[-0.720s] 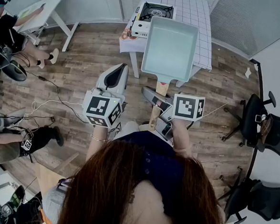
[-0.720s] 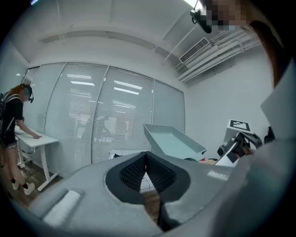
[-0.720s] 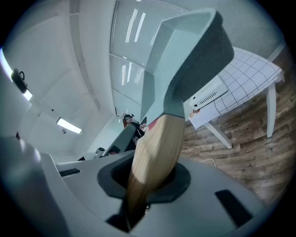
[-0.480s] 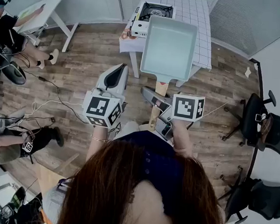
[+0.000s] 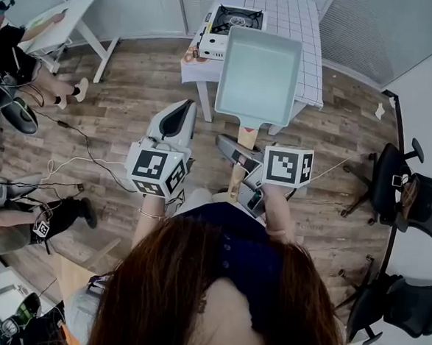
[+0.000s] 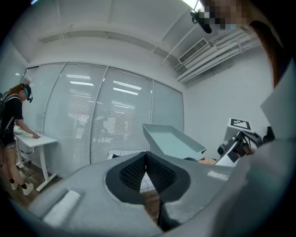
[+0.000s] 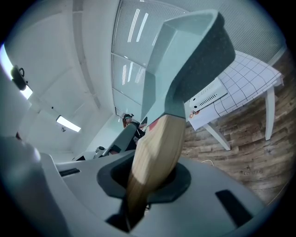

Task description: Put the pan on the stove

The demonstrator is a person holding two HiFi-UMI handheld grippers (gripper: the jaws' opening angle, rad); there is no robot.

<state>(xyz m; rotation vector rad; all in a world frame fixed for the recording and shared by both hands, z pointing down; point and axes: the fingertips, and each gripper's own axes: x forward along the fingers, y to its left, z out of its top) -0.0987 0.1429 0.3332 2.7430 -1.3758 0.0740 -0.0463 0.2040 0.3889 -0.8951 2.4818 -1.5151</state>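
A pale teal rectangular pan (image 5: 260, 66) with a wooden handle (image 5: 241, 144) hangs in the air, level, in front of the white table (image 5: 310, 34). My right gripper (image 5: 236, 153) is shut on that handle. In the right gripper view the handle (image 7: 155, 152) runs up out of the right gripper (image 7: 148, 183) to the pan's underside (image 7: 194, 55). The stove (image 5: 238, 18), a black burner on a white body, stands at the table's far left. My left gripper (image 5: 180, 108) is shut and empty, left of the pan. From the left gripper (image 6: 147, 162) the pan (image 6: 173, 141) shows ahead to the right.
A grid-patterned cloth (image 5: 286, 11) covers the table. A white desk (image 5: 65, 14) with a person (image 5: 18, 51) stands at the far left. Cables (image 5: 77, 158) trail over the wooden floor. Black office chairs (image 5: 403, 192) stand at the right.
Pan and both grippers keep the same pose. The whole view has shifted very slightly, with the pan a touch higher and further left in the picture.
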